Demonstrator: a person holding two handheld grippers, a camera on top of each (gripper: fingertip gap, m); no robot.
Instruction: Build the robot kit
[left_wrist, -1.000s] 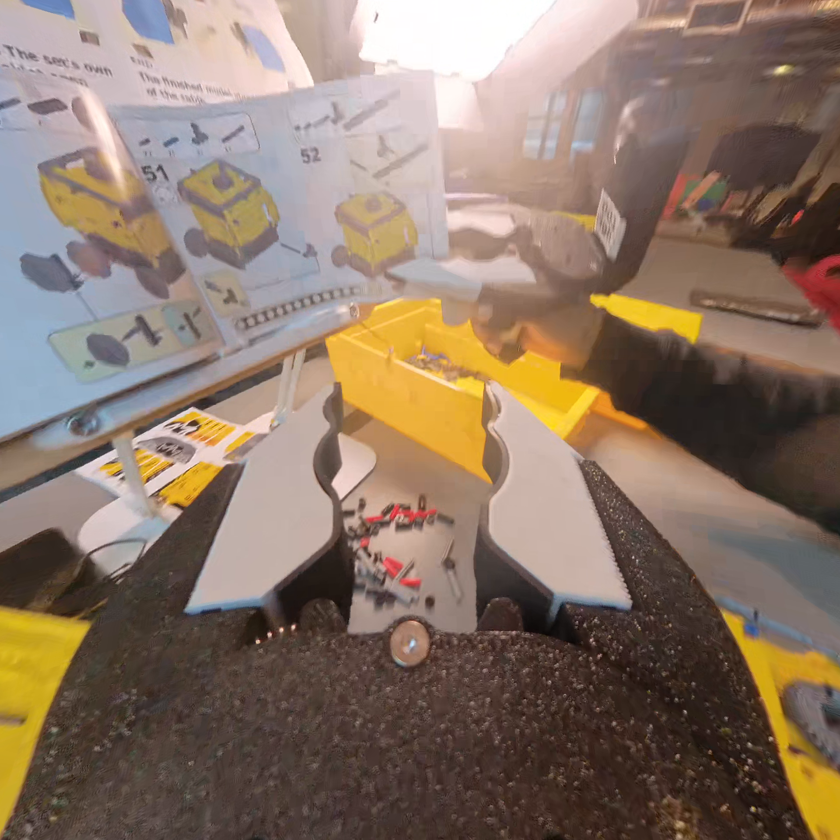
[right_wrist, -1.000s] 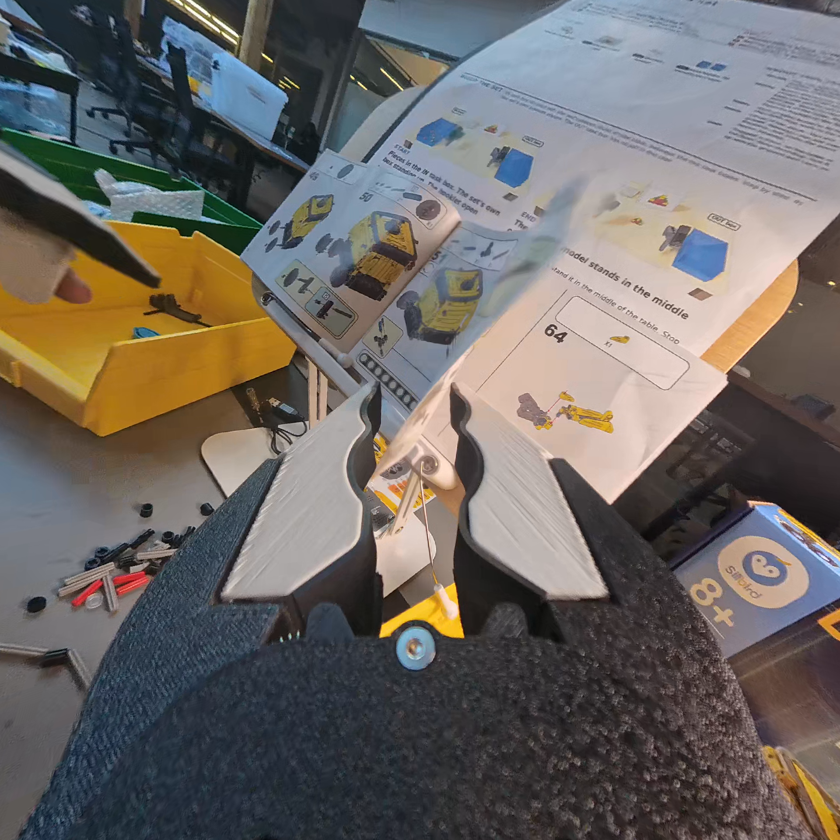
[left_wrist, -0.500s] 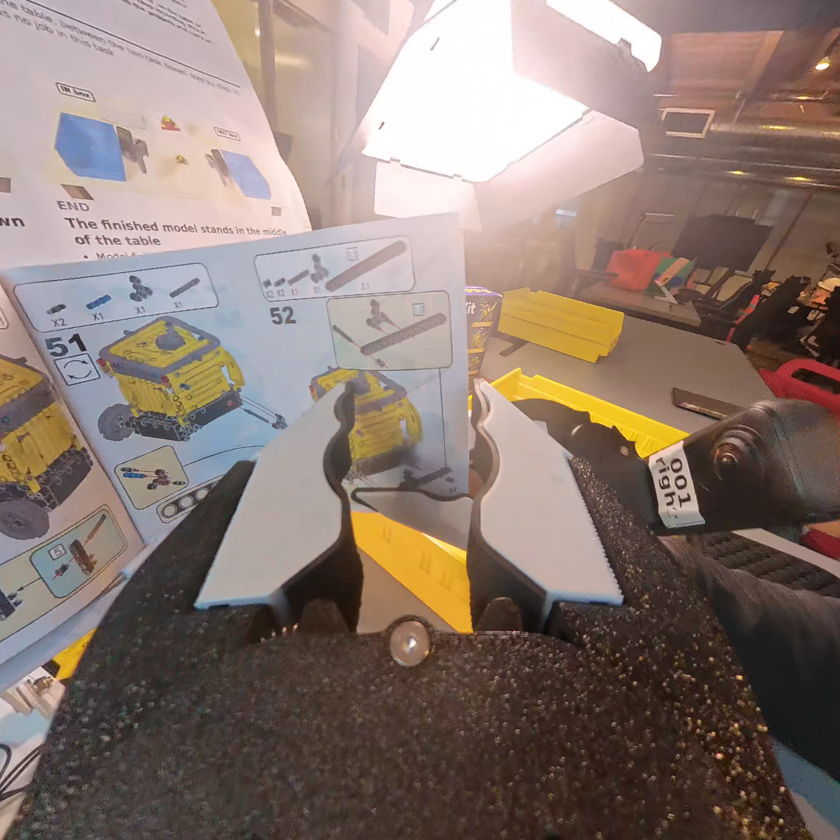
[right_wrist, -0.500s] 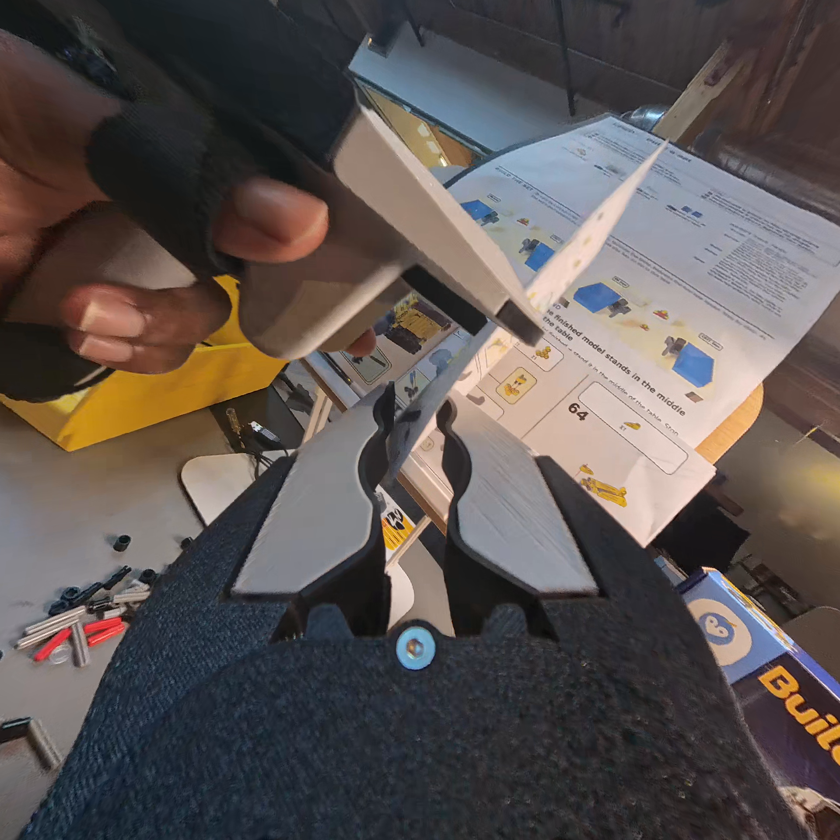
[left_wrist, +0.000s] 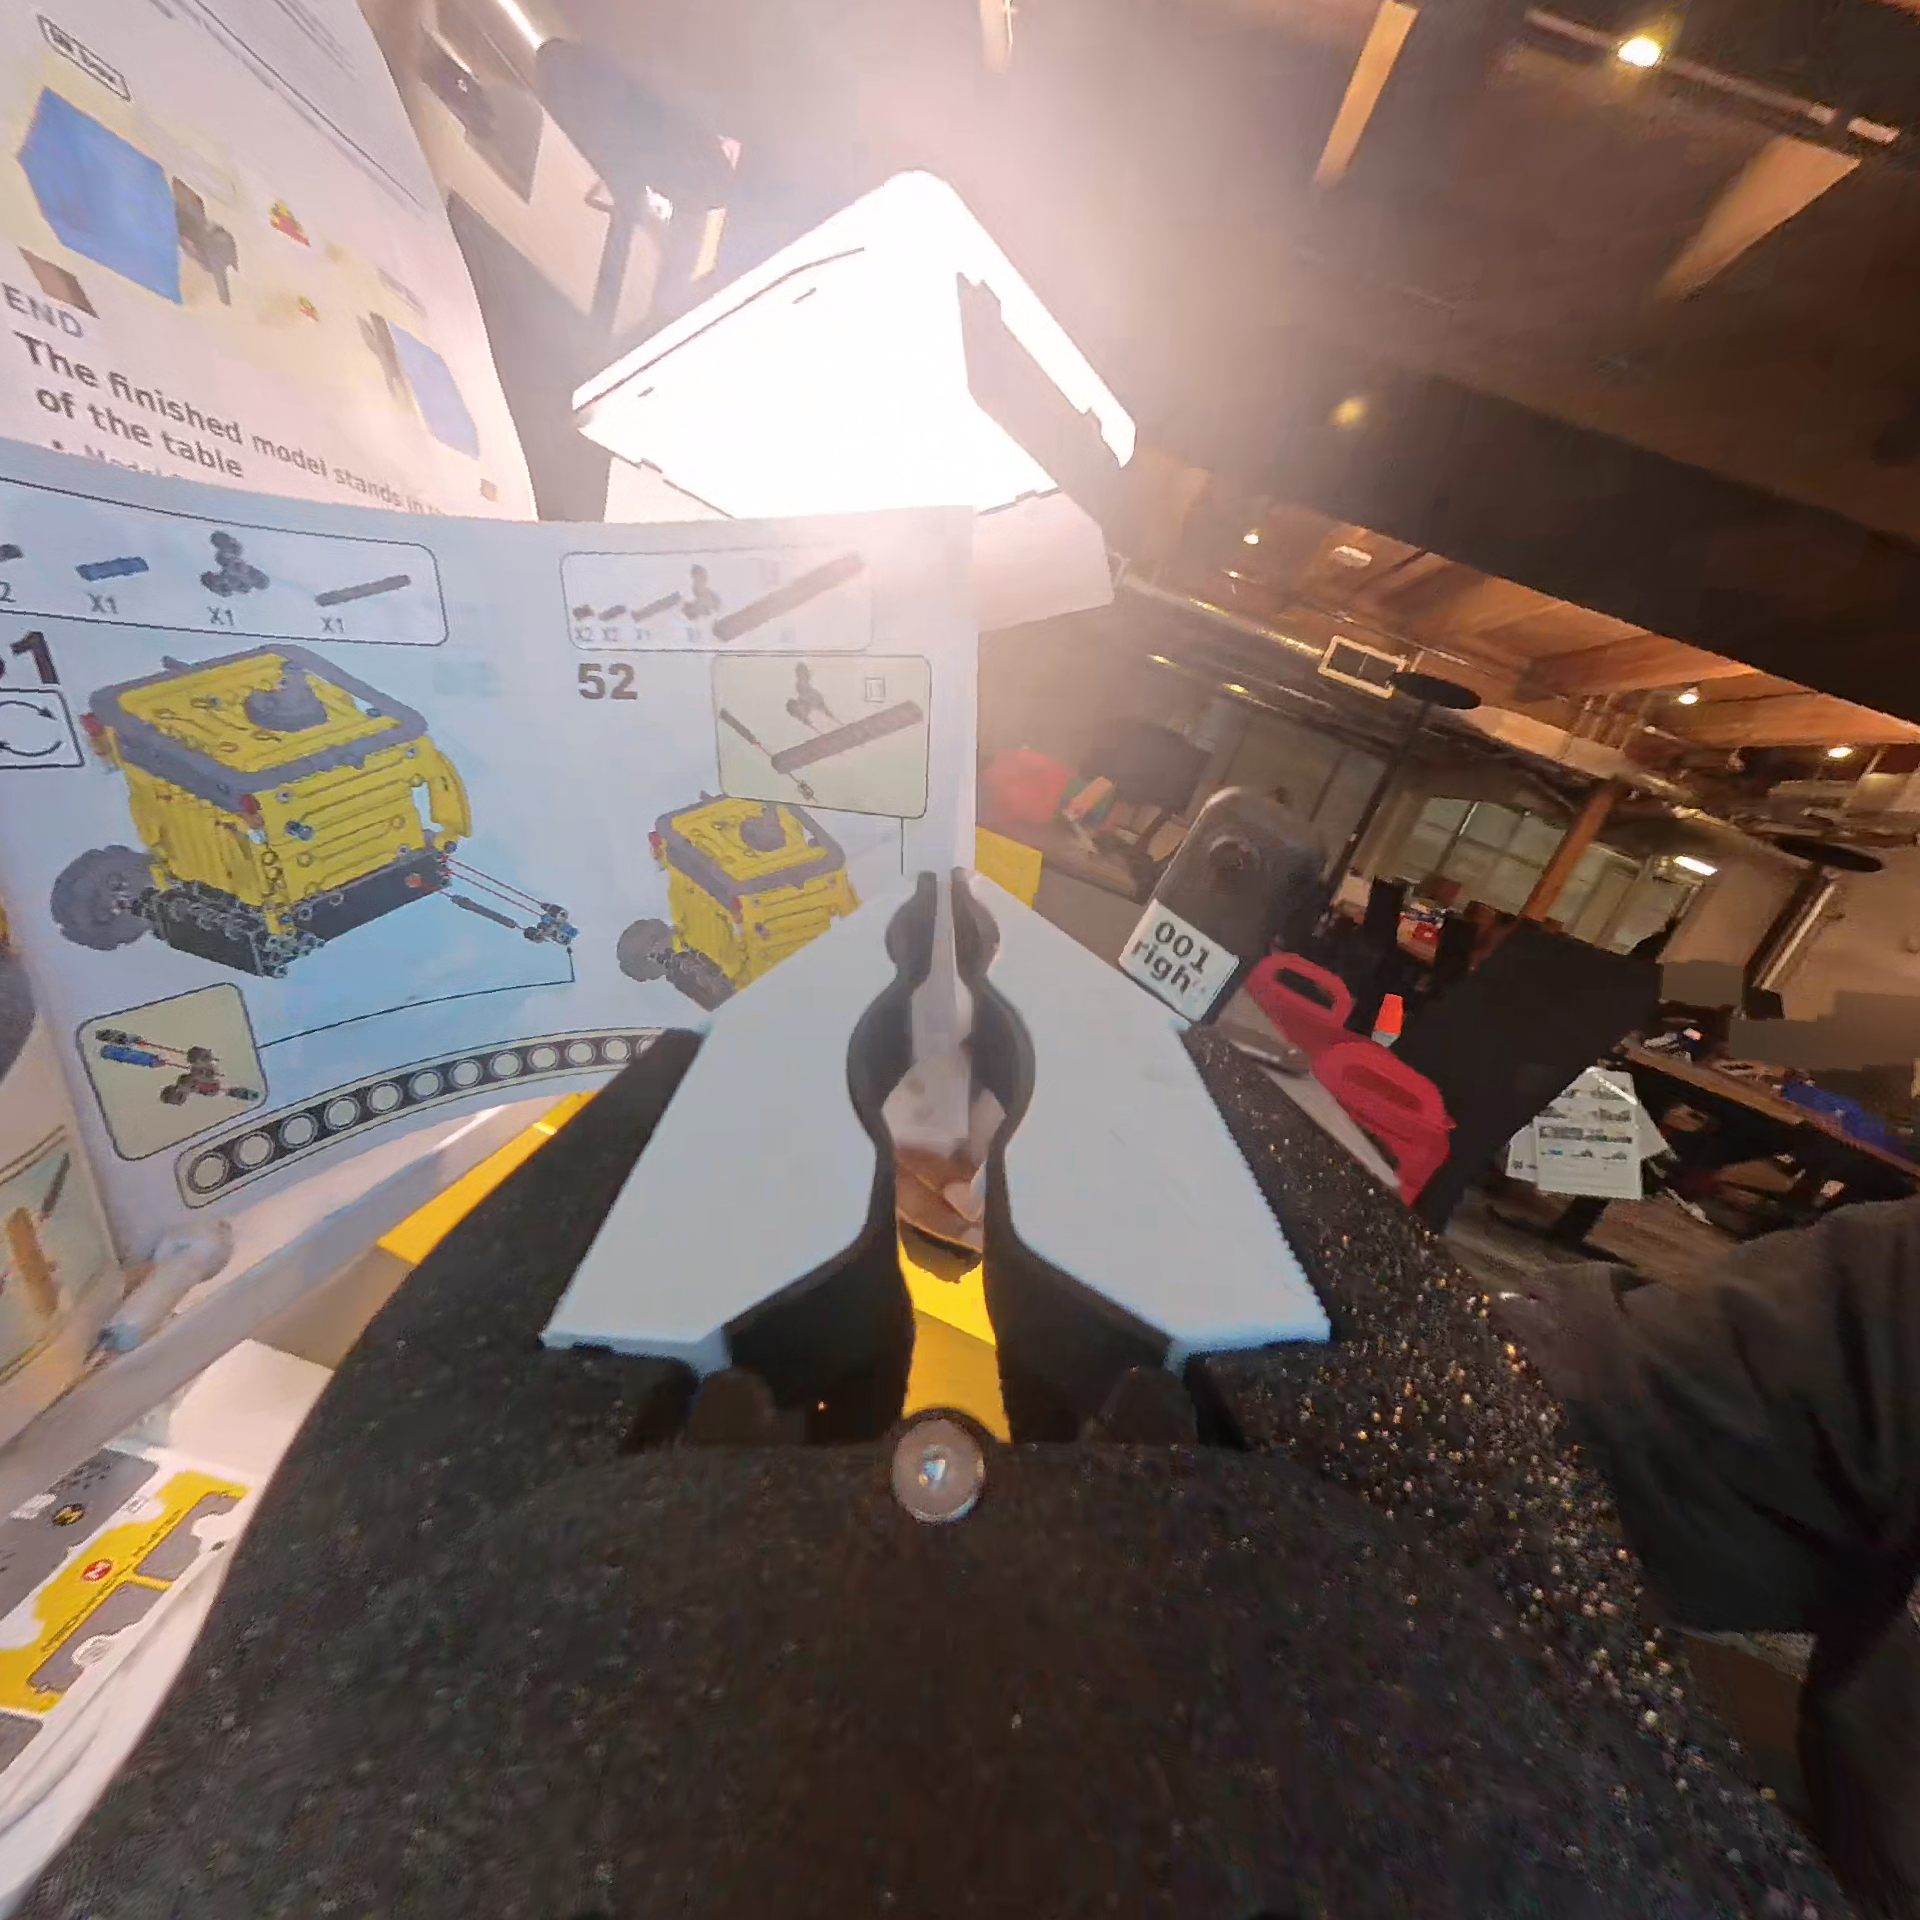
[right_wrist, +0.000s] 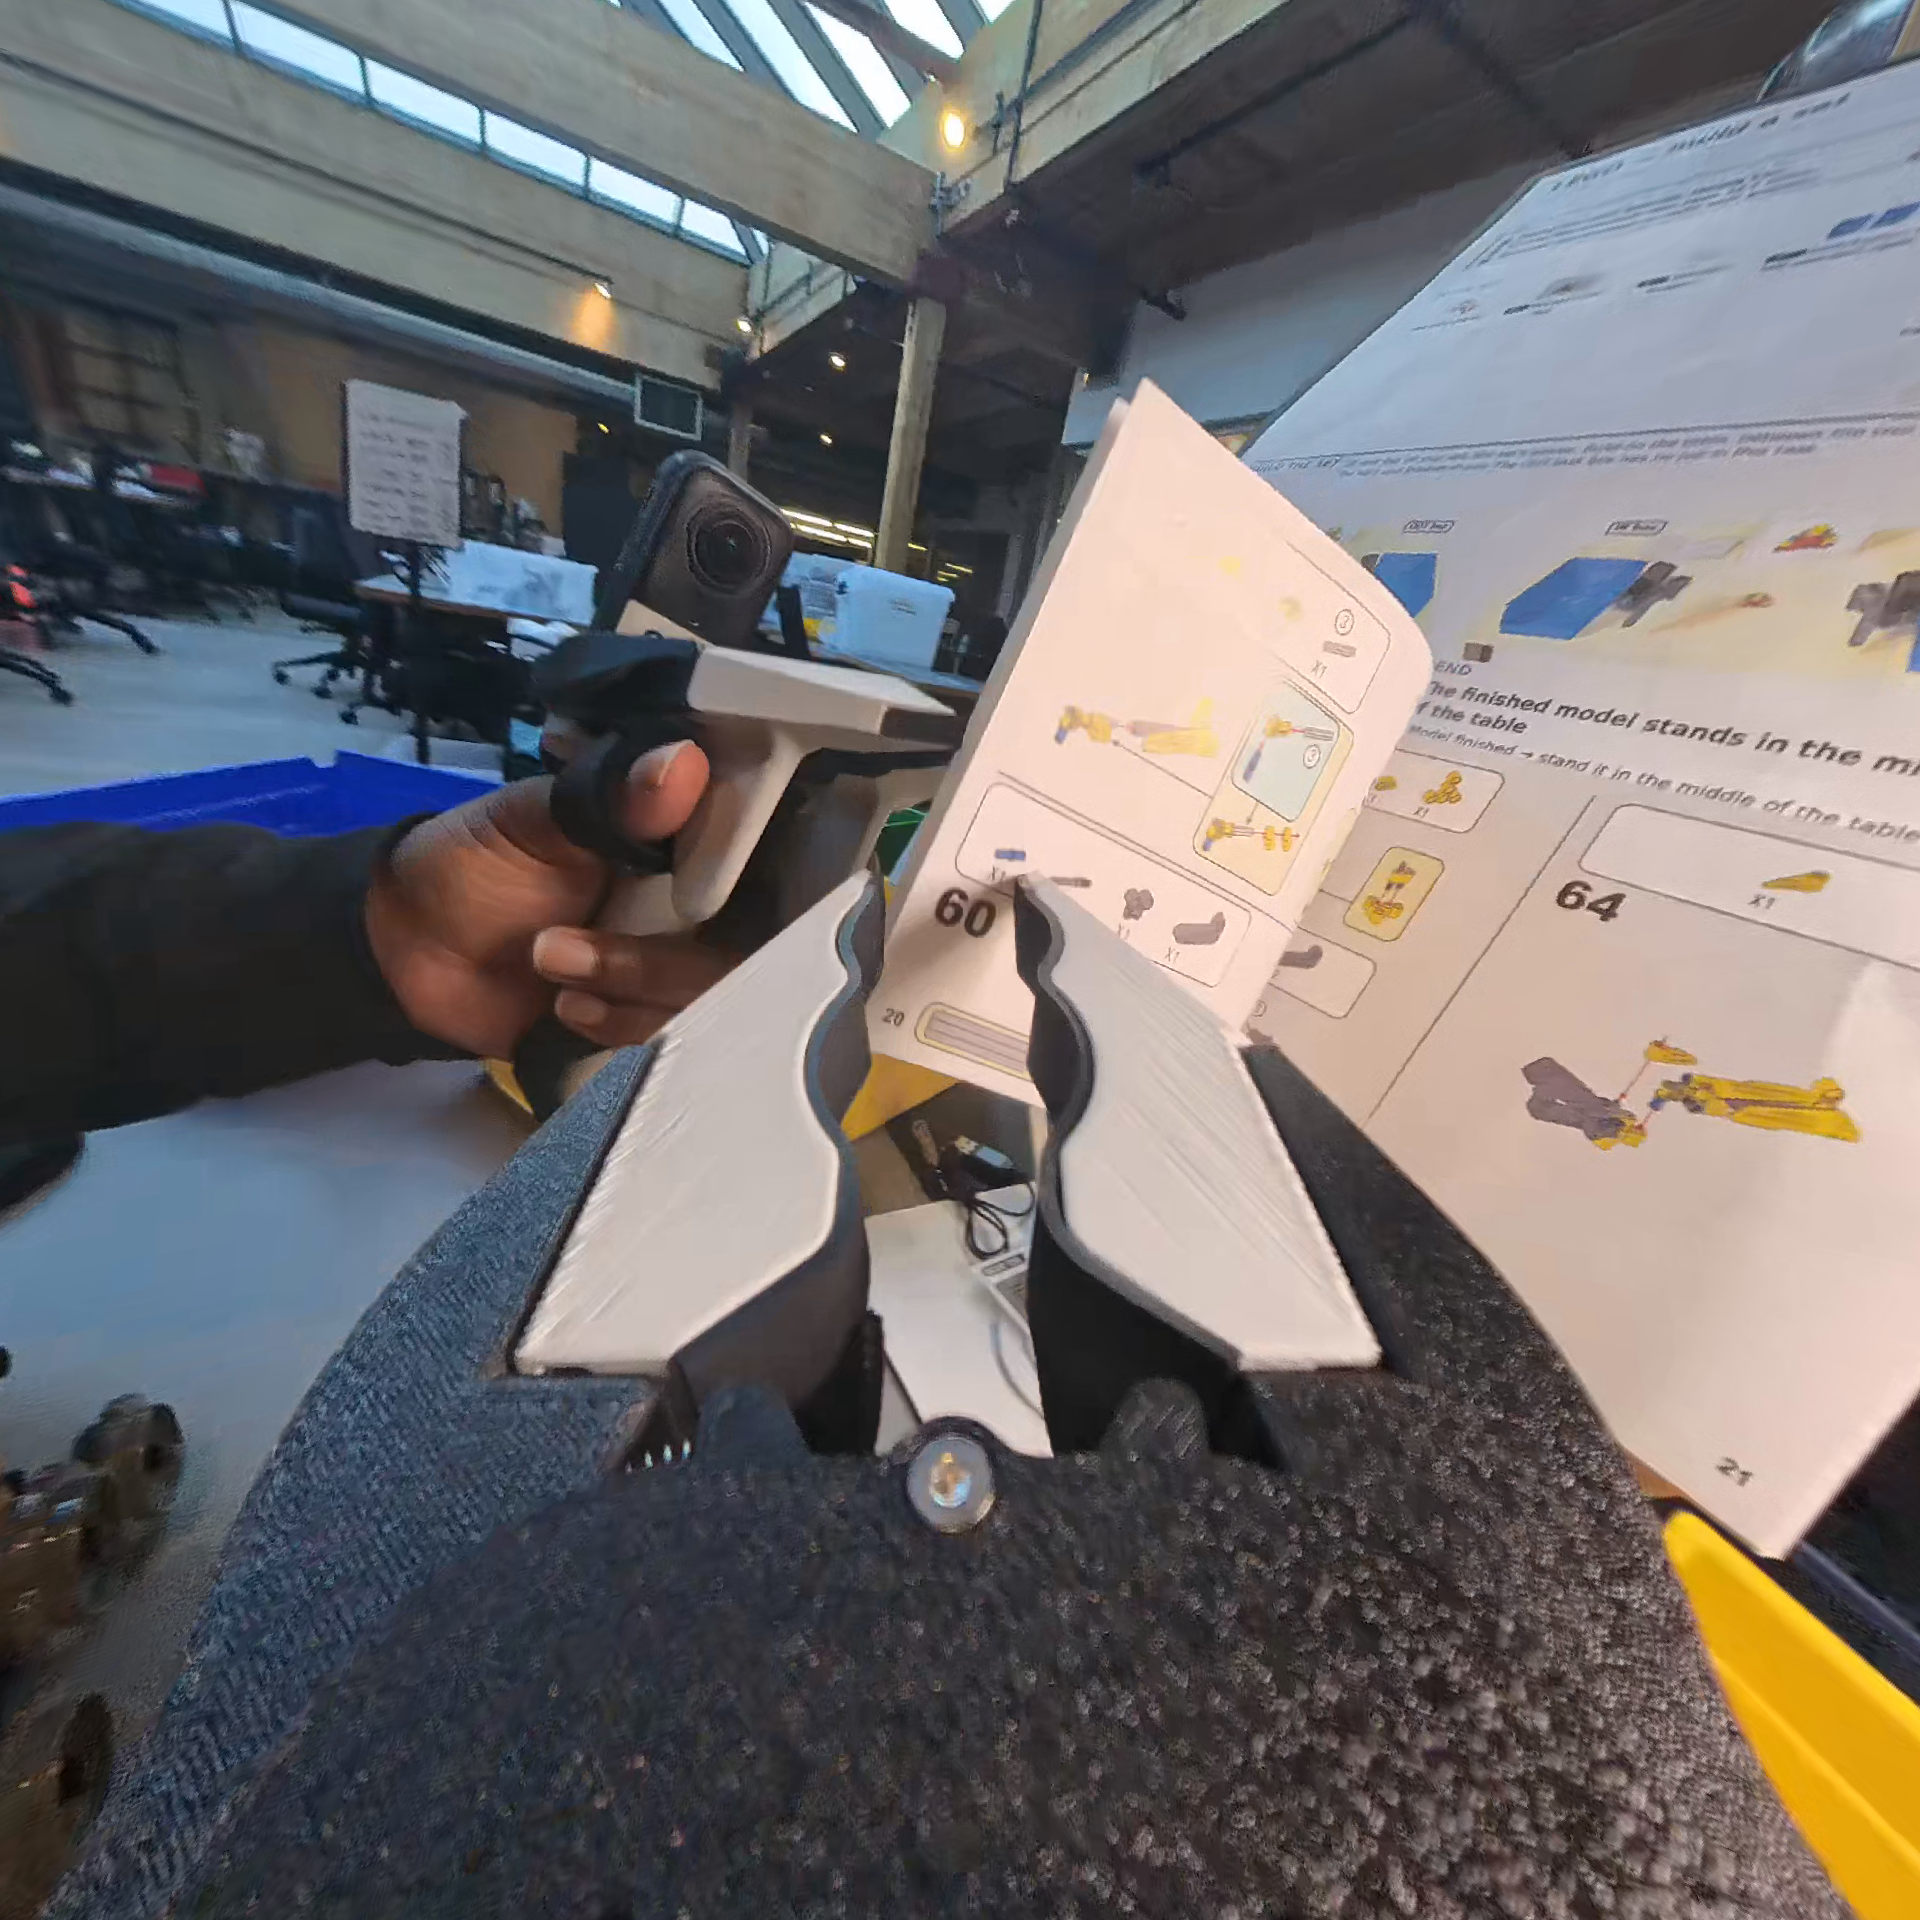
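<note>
At the centre of the left wrist view, the left gripper (left_wrist: 943, 883) has its fingers pinched on the right edge of a booklet page (left_wrist: 940, 997), the printed sheet with yellow vehicle drawings spreading to the left of the frame. Centre frame in the right wrist view, the right gripper (right_wrist: 940, 904) stands narrowly parted just in front of the lifted page (right_wrist: 1164, 748), not gripping it. To the left, a hand (right_wrist: 499, 914) holds the other gripper's handle, and a large instruction sheet (right_wrist: 1662, 790) fills the right side.
</note>
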